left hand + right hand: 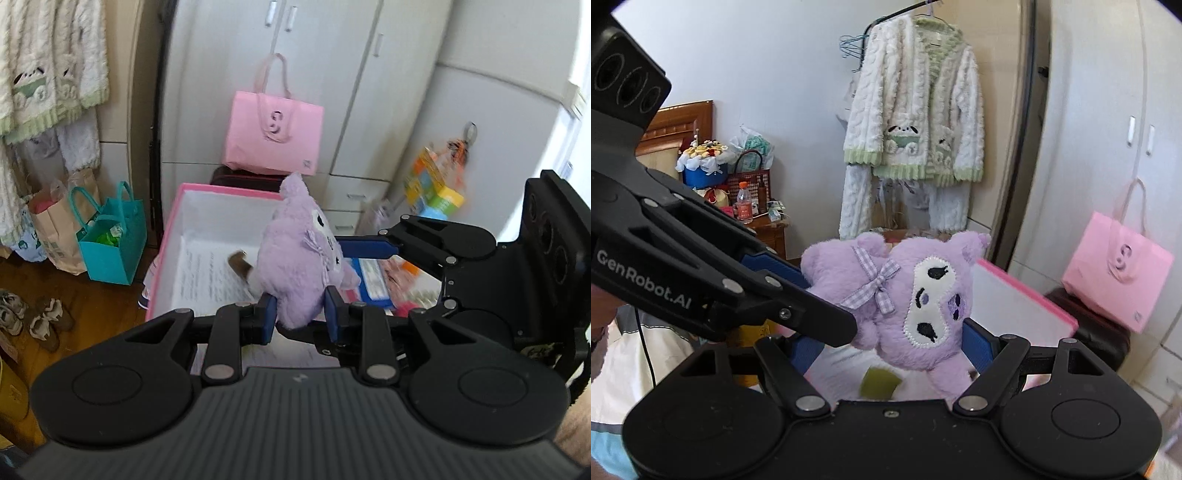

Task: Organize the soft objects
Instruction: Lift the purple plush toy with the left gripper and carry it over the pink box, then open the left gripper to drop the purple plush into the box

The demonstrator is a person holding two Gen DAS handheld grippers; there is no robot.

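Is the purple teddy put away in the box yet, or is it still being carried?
Not yet. Both grippers, the left gripper and the right gripper, hold the purple plush toy up above the pink box. Something brown already lies in the box. Left to do: lower the toy in and let go.

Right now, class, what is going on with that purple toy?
A person holds a gripper in each hand, and both are shut on the purple plush toy. The left gripper pinches a narrow lower part; the right gripper clamps its body. The toy hangs above the open pink-rimmed box, not yet set down.
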